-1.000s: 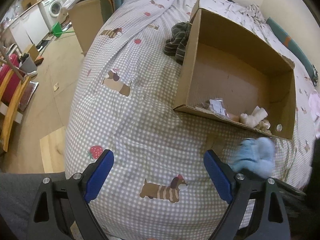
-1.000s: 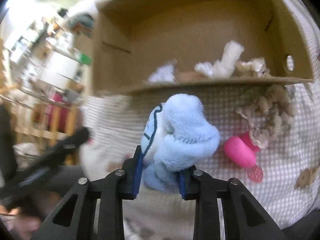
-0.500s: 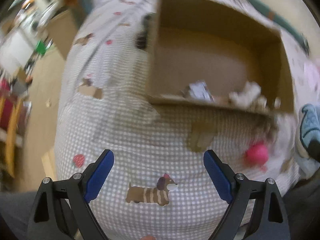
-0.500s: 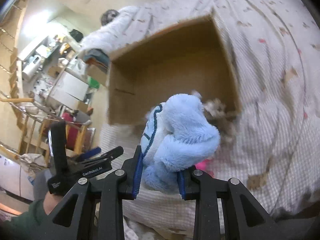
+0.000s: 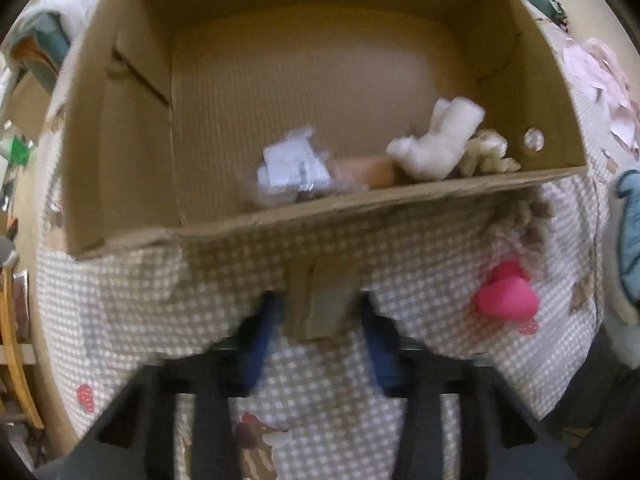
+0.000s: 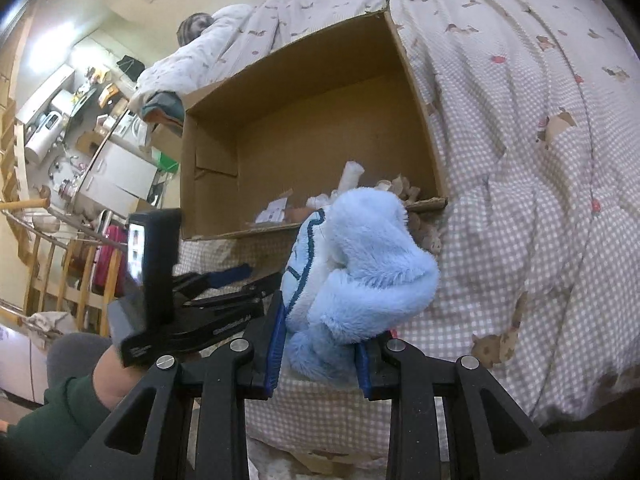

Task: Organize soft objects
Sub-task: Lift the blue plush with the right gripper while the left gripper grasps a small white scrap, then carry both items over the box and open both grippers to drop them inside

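Item: light-blue plush toy (image 6: 356,276), clenched between the blue pads of my right gripper (image 6: 320,356), held above the checked bedspread (image 6: 540,208) just near of the cardboard box (image 6: 416,92). Left gripper (image 5: 318,340): blurred, jaws part-closed around the box's near flap, contact I could not tell. In the box: white plush (image 5: 436,144), a plastic packet (image 5: 292,164) (near wall). Outside, right: pink toy (image 5: 506,300), beige knit piece (image 5: 520,216).
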A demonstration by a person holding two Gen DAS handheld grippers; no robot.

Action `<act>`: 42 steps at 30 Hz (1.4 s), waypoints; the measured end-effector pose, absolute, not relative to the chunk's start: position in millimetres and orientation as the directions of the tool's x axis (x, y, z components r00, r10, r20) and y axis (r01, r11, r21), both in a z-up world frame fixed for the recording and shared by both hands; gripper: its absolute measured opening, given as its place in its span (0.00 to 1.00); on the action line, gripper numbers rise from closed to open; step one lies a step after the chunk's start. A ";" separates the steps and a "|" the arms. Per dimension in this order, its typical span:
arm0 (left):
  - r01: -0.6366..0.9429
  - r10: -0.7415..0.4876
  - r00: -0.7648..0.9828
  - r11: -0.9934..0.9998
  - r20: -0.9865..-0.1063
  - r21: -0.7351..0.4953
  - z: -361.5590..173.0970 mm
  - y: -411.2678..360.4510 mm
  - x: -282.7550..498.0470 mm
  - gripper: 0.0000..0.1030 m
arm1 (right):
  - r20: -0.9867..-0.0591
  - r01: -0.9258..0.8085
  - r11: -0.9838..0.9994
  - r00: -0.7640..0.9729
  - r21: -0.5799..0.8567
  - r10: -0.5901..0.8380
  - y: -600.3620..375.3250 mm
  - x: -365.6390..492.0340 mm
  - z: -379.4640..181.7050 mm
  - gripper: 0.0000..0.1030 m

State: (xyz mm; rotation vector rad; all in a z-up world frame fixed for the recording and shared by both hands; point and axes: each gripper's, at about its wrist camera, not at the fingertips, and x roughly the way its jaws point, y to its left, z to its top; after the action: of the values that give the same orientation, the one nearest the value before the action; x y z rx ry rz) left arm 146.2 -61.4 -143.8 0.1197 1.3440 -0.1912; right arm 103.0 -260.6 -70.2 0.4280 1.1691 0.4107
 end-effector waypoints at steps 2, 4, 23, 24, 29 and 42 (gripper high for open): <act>0.193 -0.098 0.225 0.980 -0.969 -0.054 -141.9 -56.8 146.5 0.18 | -0.787 -0.090 0.849 0.334 0.521 0.519 -259.8 102.7 -70.7 0.31; 0.206 -0.125 0.238 0.976 -0.963 -0.076 -136.3 -56.3 145.6 0.09 | -0.788 -0.091 0.849 0.332 0.520 0.518 -257.7 103.2 -70.6 0.31; 0.003 -0.068 0.360 0.997 -0.930 -0.072 -76.4 3.9 101.1 0.06 | -0.787 -0.103 0.854 0.345 0.509 0.511 -245.8 110.2 -67.6 0.31; 0.000 -0.064 0.368 0.998 -0.928 -0.069 -70.2 7.3 100.8 0.06 | -0.786 -0.103 0.854 0.347 0.510 0.512 -246.1 109.9 -67.0 0.31; -0.023 -0.057 0.422 0.997 -0.905 -0.074 -40.5 7.2 86.8 0.06 | -0.767 -0.109 0.846 0.374 0.523 0.522 -251.4 104.4 -59.9 0.31; -0.029 -0.057 0.573 0.996 -0.817 -0.089 35.7 8.0 95.5 0.06 | -0.706 -0.127 0.828 0.462 0.546 0.536 -265.1 112.7 -20.2 0.31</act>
State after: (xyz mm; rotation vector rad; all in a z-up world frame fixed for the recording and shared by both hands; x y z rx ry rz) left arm 95.5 8.0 35.7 -0.0965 0.9607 -0.0162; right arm 112.7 -265.1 -20.2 0.4544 1.0155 0.4248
